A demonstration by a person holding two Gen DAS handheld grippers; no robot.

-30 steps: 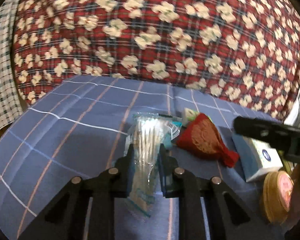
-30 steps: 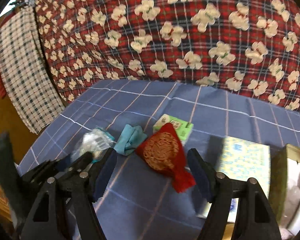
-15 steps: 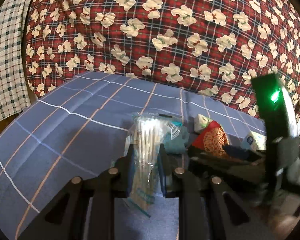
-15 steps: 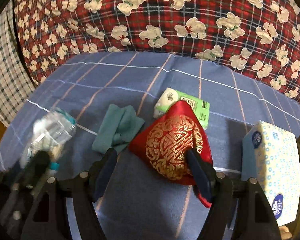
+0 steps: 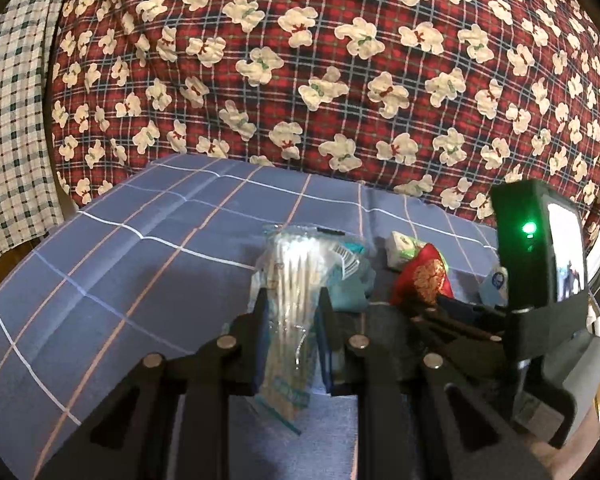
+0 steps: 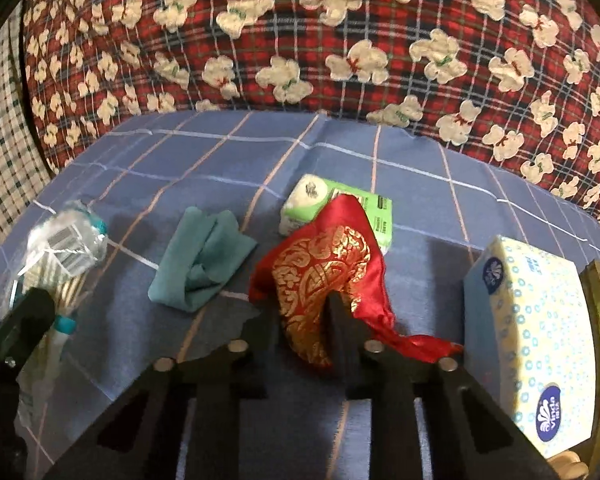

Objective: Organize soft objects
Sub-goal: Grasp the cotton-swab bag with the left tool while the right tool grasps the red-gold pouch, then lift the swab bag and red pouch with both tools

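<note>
Red plaid quilt with white bear print (image 6: 300,40) fills the top of both views; checked cloth (image 5: 12,120) hangs at the upper left edge. Blue checked sheet (image 6: 228,160) covers the lower half, everything lies on it. Patterned tissue box (image 6: 536,320) sits at right, just beside a gold-rimmed container (image 6: 598,320) at the frame edge. Right gripper (image 6: 304,320) at bottom centre, jaws closing, red and gold brocade pouch (image 6: 320,264) pinched between the pads. Pouch overlaps a green tissue pack (image 6: 364,208) behind it. Folded teal cloth (image 6: 200,256) lies left of the pouch, apart from it. Left gripper (image 5: 290,316) is clamped on a clear bag of cotton swabs (image 5: 296,272), bottom centre of the left view.
</note>
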